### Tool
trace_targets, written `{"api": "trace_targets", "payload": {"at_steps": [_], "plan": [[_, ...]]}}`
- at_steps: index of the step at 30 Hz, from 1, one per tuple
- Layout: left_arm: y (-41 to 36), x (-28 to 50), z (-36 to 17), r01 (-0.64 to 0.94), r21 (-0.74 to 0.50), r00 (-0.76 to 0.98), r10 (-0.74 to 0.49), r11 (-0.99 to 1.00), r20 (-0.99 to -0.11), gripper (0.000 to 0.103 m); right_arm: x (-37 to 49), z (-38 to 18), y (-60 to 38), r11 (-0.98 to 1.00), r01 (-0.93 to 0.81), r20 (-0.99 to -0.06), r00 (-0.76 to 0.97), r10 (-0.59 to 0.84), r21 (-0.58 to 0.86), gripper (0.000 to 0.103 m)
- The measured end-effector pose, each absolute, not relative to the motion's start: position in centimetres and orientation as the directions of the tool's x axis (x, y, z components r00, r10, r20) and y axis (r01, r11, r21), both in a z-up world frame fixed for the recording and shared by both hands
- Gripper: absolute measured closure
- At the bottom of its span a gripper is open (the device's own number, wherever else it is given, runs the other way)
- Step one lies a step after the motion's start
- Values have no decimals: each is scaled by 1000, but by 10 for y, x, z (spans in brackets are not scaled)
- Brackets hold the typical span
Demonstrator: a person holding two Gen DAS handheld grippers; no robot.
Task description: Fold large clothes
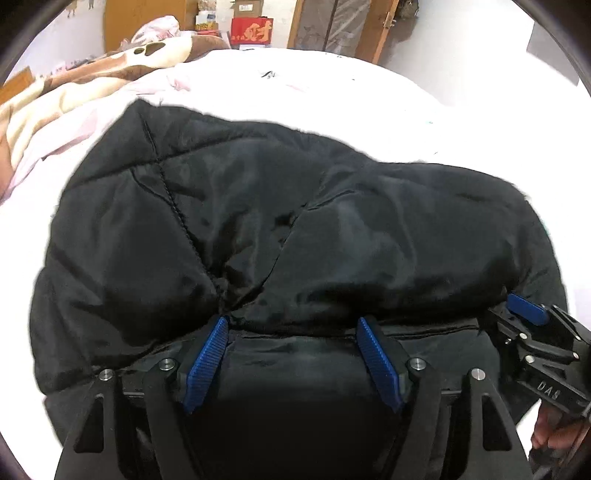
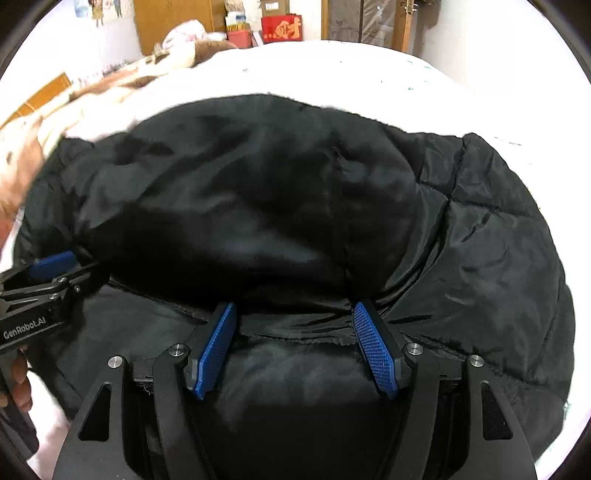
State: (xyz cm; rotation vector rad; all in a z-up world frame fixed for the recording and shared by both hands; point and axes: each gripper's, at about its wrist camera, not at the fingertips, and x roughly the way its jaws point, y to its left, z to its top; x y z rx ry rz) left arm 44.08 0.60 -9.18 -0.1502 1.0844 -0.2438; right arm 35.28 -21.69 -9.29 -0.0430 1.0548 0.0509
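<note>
A black quilted jacket (image 1: 295, 203) lies bunched on a white bed (image 1: 332, 81). My left gripper (image 1: 291, 321) points down at its near edge. A thick padded fold fills the gap between the blue pads, and creases run into the fingertips. In the right wrist view the same jacket (image 2: 258, 184) bulges between the pads of my right gripper (image 2: 291, 308), puckered at the right tip. Each gripper shows in the other's view: the right gripper (image 1: 524, 310) at the jacket's right edge, the left gripper (image 2: 51, 264) at its left edge.
A brown and cream blanket (image 1: 92, 81) is heaped at the bed's far left. Behind the bed stand a red box (image 1: 251, 31), cartons and wooden doors. A person's hand (image 1: 546, 432) holds the right gripper's handle. White sheet (image 2: 332, 62) lies beyond the jacket.
</note>
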Motion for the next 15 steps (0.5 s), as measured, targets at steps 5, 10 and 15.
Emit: {"api": "trace_targets", "payload": {"at_steps": [5,10,15], "plan": [[48,423,-69,94,-157,528,-183,983,-829,31,322,-45,-253,1000,-14,-806,591,-9,-21,37],[67,423,-102,87,-132,493,-158,987,-855,31,318,-68,-286,997,44,-837,542,-75,-61,37],[64,435,-129,64,-93,487,-112,994,-866,30,322,-100,-282,994,28,-841,532,-102,-103,36]]}}
